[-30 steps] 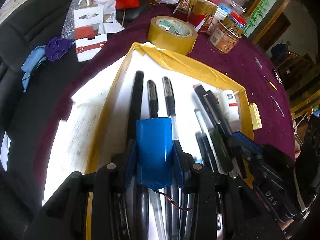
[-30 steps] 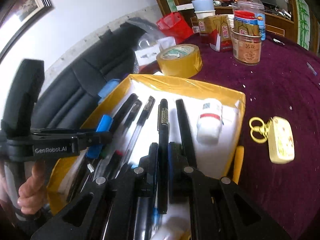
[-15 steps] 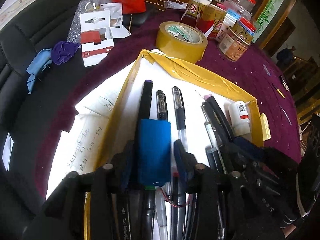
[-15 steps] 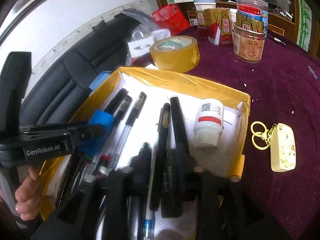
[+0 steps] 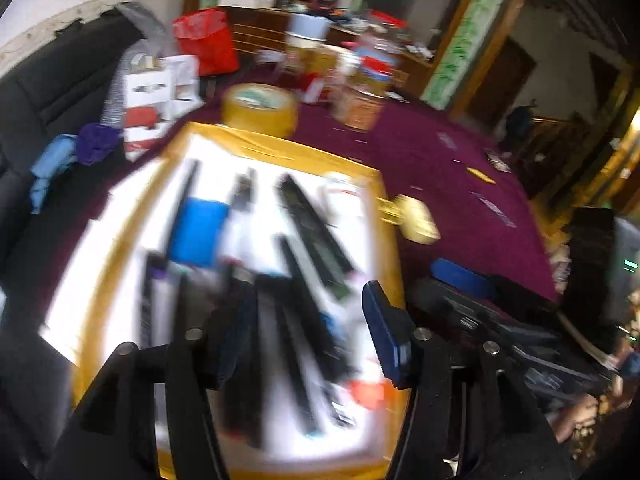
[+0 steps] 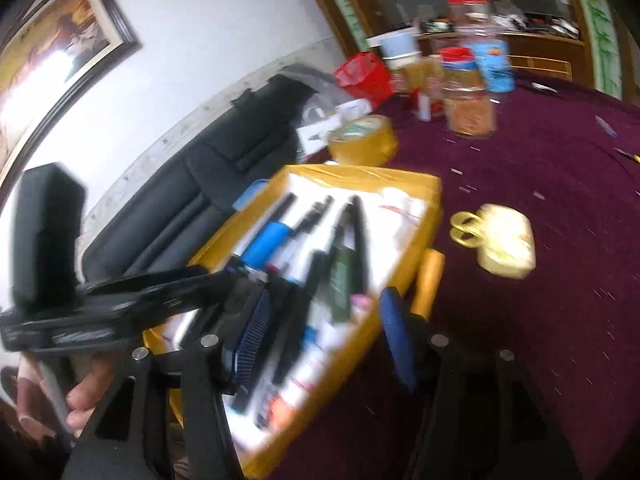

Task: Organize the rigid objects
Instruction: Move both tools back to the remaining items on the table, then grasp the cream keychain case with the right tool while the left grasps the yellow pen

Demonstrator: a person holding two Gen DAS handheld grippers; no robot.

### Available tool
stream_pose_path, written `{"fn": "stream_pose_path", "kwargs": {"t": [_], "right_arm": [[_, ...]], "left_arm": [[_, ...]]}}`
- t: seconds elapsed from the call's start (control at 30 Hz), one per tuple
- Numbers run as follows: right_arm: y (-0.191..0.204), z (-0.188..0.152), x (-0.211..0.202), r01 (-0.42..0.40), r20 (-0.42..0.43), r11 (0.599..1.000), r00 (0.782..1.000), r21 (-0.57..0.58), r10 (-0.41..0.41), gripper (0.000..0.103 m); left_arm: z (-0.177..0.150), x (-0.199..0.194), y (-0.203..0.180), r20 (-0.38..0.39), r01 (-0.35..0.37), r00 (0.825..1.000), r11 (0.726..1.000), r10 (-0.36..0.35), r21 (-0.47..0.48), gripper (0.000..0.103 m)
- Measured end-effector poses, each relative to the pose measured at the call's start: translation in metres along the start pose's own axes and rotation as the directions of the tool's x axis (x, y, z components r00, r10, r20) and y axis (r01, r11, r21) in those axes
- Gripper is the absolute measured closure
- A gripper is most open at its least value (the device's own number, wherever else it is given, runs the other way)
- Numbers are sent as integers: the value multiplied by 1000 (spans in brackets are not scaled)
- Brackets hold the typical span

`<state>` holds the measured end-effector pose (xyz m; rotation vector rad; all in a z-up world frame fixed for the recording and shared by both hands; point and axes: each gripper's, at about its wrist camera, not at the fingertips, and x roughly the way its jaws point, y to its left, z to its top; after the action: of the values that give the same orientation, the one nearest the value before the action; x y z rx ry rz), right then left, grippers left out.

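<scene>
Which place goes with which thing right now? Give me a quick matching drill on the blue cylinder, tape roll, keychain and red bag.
Things:
1. blue cylinder
2. tape roll
3. keychain
4. red bag

Places:
A. on the purple cloth, right of the box
B. at the table's far edge
C. inside the yellow-rimmed box, among the pens
D. just beyond the box's far rim

Pairs: 1-C, 2-D, 3-A, 4-B

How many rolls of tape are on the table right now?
1: a yellow tape roll on the purple tablecloth, just beyond the far edge of the yellow tray. The clutter behind it may hide others.
</scene>
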<state>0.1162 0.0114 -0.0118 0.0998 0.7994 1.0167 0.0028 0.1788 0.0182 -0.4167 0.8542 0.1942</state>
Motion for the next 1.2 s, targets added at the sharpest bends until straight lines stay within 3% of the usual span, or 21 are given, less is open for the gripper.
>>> {"fn": "stream_pose_path", "kwargs": {"t": [0.07, 0.2, 0.4, 0.9, 1.0, 1.1, 1.2], "right_arm": [[-16, -8, -10, 21, 3, 999, 1000, 34, -21, 49], [-54, -19, -23, 37, -7, 989, 999, 142, -36, 42], [-88, -17, -19, 106, -53, 974, 994, 198, -98, 41], [-131, 49, 51, 172, -127, 965, 981, 197, -149, 41], [-130, 50, 62, 190, -132, 965, 977, 183, -167, 44], [-126, 47, 61, 256, -121, 956, 963, 143, -240, 61], [-129, 36, 46, 221, -116, 962, 972, 158, -204, 61]], "left_arm": [[-10, -1, -17, -1, 26, 1000, 999, -26, 18, 48], [-25, 4, -36, 1, -18, 1000, 999, 18, 44, 48], [-37, 8, -30, -27, 9, 1000, 1000, -9, -8, 48], [-40, 7, -28, -43, 75, 996, 997, -74, 24, 48], [-39, 8, -29, -49, 81, 996, 996, -79, 30, 48], [-38, 9, -31, -53, 74, 996, 997, -73, 31, 48], [-38, 10, -35, -57, 70, 996, 997, -69, 30, 48]]}}
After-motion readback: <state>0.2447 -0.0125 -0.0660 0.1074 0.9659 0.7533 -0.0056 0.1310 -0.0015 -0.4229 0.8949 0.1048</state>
